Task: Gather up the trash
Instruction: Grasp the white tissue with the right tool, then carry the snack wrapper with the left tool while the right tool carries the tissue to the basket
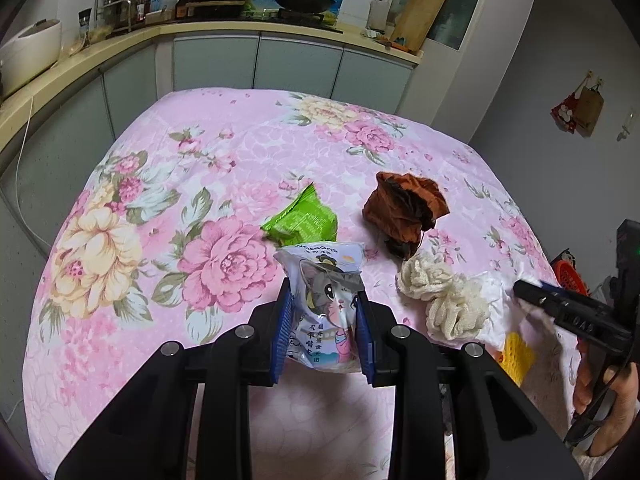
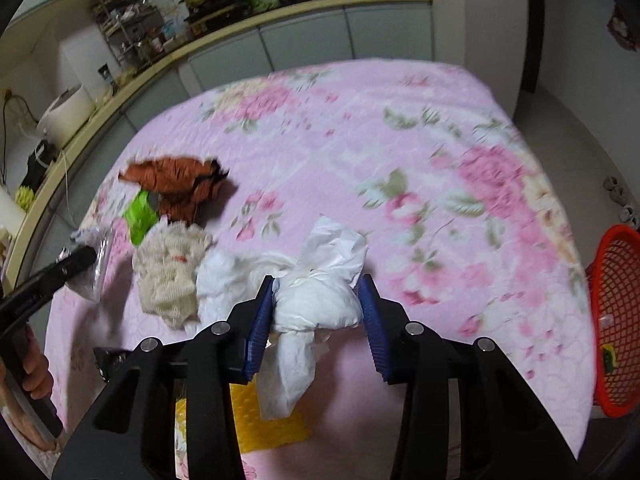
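My left gripper is shut on a white snack packet with a cartoon cat, held just above the pink floral tablecloth. My right gripper is shut on a crumpled white tissue wad, lifted a little over the cloth. A green wrapper lies just beyond the cat packet. A brown crumpled cloth and a cream knitted cloth lie to its right. A yellow mesh piece lies under the right gripper.
A red mesh basket stands off the table's right edge. Kitchen counter with a rice cooker, rack and pans runs behind and left of the table. The other gripper shows at each view's side.
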